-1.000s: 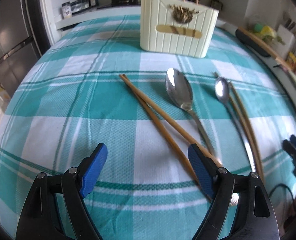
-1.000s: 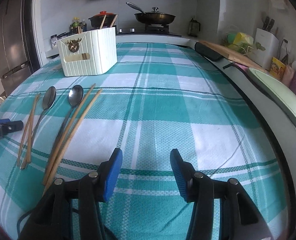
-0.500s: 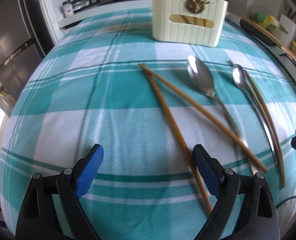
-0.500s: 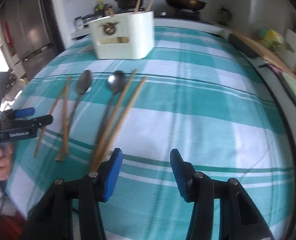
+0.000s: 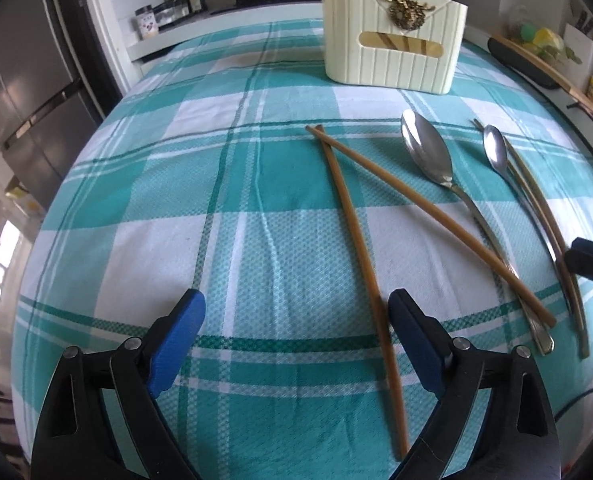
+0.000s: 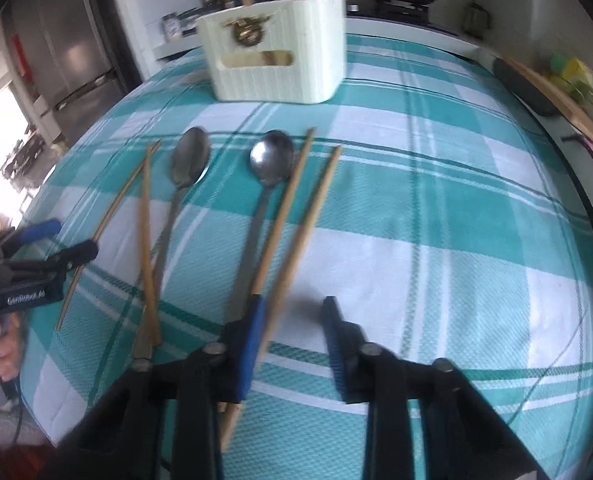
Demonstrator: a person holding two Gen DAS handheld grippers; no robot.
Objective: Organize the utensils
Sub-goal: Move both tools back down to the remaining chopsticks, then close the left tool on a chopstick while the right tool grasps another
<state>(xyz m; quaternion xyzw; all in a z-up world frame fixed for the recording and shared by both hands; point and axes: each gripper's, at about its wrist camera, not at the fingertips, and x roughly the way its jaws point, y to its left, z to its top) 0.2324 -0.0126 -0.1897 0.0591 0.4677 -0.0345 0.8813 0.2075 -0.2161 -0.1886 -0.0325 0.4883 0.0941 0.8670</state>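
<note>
On the teal checked cloth lie two pairs of wooden chopsticks and two metal spoons, in front of a cream utensil holder with sticks in it. My left gripper hovers open over the cloth, and one stick of the splayed left chopstick pair runs beside its right finger. The large spoon and the small spoon lie to the right. My right gripper is low over the near ends of the right chopstick pair. Its jaws are closing, with one stick between them by the left pad.
A stove with a pot and a pan stands behind the table, a steel fridge at the left. A board and packets line the right counter. A hand holds the left gripper at the table's near-left edge.
My right gripper has swung left over the right chopstick pair, and its jaws have narrowed. My left gripper has edged closer to the splayed chopsticks and stays wide.
</note>
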